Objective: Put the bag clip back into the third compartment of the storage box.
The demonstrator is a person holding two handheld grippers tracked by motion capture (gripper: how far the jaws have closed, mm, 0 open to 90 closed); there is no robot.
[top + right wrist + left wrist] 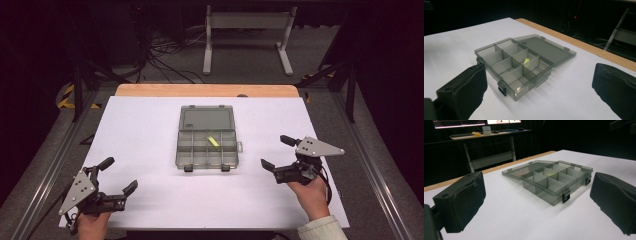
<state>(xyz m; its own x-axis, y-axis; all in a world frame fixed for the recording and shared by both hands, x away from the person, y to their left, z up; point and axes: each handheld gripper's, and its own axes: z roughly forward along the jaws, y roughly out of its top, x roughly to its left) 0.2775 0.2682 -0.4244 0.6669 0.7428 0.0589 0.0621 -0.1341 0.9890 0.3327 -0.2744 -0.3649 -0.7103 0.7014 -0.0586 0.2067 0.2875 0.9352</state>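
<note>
The open compartment box (207, 144) lies far-left of the nearer right gripper (274, 152), whose jaws stand apart, empty.

Your smoky grey translucent plastic compartment box (207, 145) looks smooth and slightly glossy, with opaque black plastic latches (565, 195) on its front wall and a small yellow-green piece (213, 141), finish too small to tell, in one compartment. It sits on a matt white smooth table sheet (150, 135) with a bare, light, satin-looking wooden edge strip (205, 90) at the far side. Your left gripper (119, 176) and right gripper (273, 152) have matt black jaw pads (461, 200) that look cloth-wrapped and slightly rough, plus a flat grey plate (316, 147) on top with a dull, metal-like finish.
</note>
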